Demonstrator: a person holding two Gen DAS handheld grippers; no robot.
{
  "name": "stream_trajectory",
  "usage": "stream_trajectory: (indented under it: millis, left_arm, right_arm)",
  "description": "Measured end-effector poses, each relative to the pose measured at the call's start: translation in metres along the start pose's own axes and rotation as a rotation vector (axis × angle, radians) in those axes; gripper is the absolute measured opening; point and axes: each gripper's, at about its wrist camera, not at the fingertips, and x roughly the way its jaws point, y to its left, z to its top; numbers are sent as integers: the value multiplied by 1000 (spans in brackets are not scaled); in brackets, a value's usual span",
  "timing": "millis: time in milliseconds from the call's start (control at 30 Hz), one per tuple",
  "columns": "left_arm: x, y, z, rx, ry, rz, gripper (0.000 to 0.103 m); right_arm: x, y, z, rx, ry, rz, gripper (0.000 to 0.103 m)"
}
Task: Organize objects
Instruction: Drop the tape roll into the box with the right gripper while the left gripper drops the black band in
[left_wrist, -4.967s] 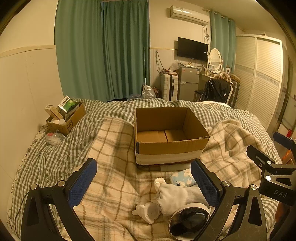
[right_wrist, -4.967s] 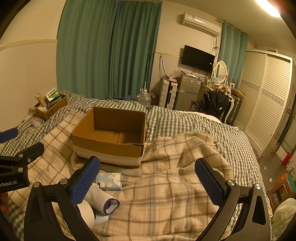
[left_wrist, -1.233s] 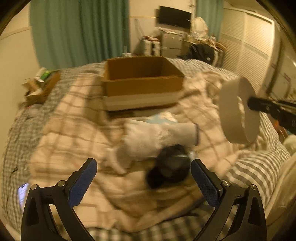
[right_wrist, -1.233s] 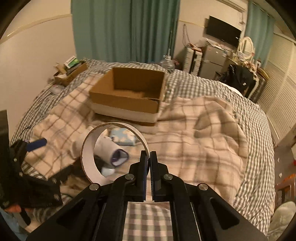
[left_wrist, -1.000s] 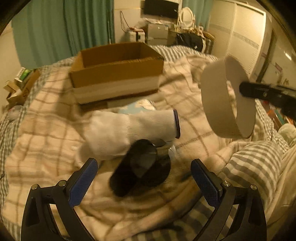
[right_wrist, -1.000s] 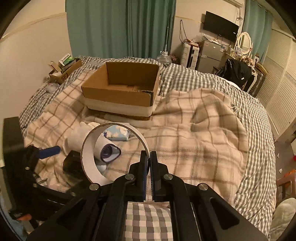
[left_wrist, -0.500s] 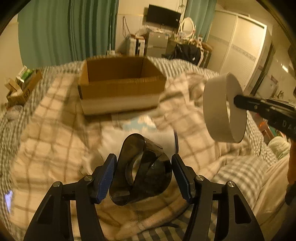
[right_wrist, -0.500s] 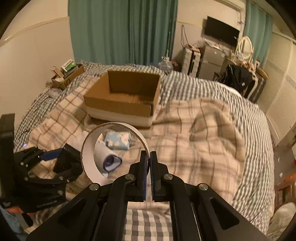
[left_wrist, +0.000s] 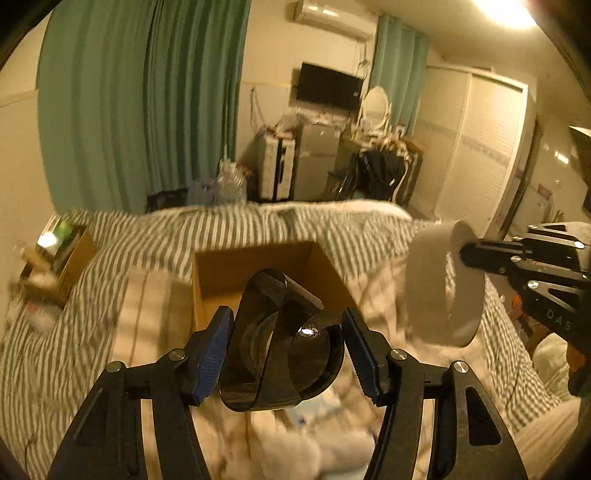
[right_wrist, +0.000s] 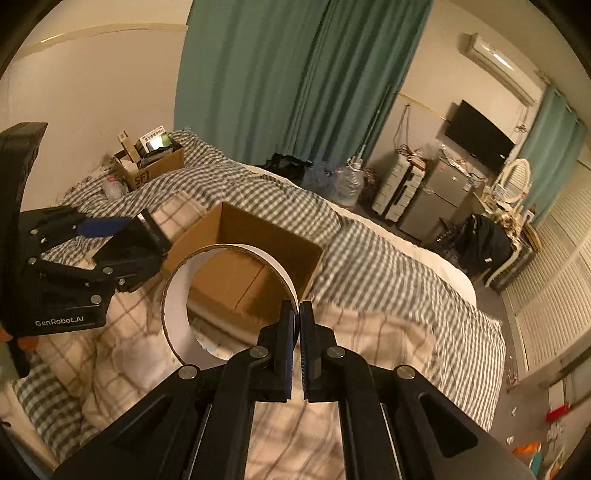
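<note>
My left gripper (left_wrist: 286, 345) is shut on a dark smoky see-through goggle-like piece (left_wrist: 280, 347) and holds it in the air just short of the open cardboard box (left_wrist: 221, 273). My right gripper (right_wrist: 297, 326) is shut on the rim of a wide white tape roll (right_wrist: 173, 295), also lifted, with the box (right_wrist: 291, 254) showing through the ring. In the left wrist view the roll (left_wrist: 439, 291) and the right gripper (left_wrist: 476, 254) hang right of the box. In the right wrist view the left gripper (right_wrist: 144, 236) with the dark piece sits left of the box.
The box rests on a plaid blanket (right_wrist: 384, 332) over a checked bed (right_wrist: 258, 192). White cloth items (left_wrist: 295, 450) lie blurred below the left gripper. A small carton of oddments (right_wrist: 151, 162) stands at the bed's far left corner by the wall. Furniture lines the far wall.
Both grippers have risen and moved toward the box. The left gripper, open a second ago, closed on the dark piece and lifted it off the blanket. The right keeps the roll.
</note>
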Motion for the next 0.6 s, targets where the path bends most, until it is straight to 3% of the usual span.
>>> stream_trajectory:
  millis: [167,200,233,333,467,600]
  left_arm:
    - [48,12,18,15,36,44,62]
    - [58,16,19,18,40,50,34]
    - [66,17,19,26,51,44,32]
    - [92,22,17,29,73,37,30]
    - [127,21,8,86,103,37,18]
    - [159,30,-2,80,142,46,18]
  right_arm:
    - [44,-21,28,25,7,29,3]
    - [60,-25,33,33,15,40,3]
    - [71,-28,36,43,20,46,3]
    - [112,-32,42,64,41,65,3]
    - [165,-26,34,60,78,96,3]
    - [201,-20,21,50,98,84,3]
